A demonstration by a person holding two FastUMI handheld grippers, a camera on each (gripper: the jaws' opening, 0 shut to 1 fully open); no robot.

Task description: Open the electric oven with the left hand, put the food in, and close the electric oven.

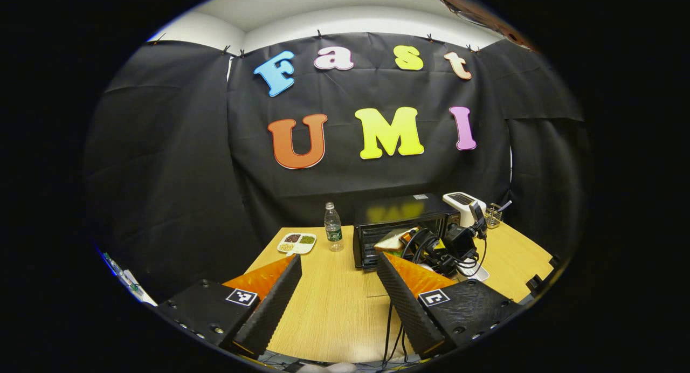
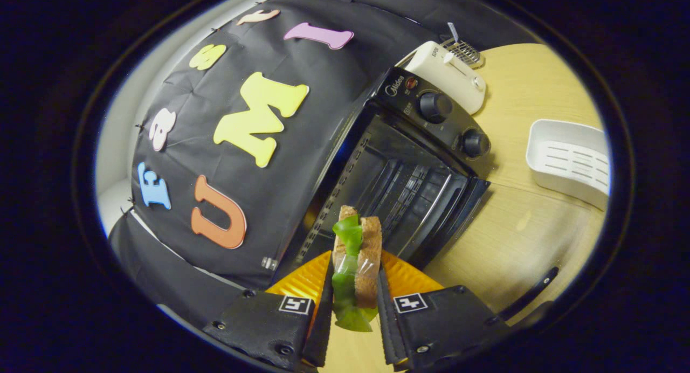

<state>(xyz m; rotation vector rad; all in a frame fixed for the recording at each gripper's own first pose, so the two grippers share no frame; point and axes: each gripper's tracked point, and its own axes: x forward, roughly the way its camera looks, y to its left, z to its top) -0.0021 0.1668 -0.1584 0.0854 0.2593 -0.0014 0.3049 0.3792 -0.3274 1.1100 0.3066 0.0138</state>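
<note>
Right gripper (image 2: pixel 353 287) pinches the sandwich (image 2: pixel 357 254) at the open oven (image 2: pixel 409 173); loose lettuce may slip out while the left gripper (image 1: pixel 337 287) idles with jaws spread.

Wooden tabletop (image 1: pixel 334 303). Left tongs (image 1: pixel 338 295), fingers spread wide, nothing between them. Water bottle (image 1: pixel 333 227) upright, left of black electric oven (image 1: pixel 401 227); sectioned dish (image 1: pixel 296 243) further left. Right tongs (image 1: pixel 455 243) with sandwich (image 1: pixel 392 242) at the oven's front. White appliance (image 1: pixel 463 205) behind.
</note>
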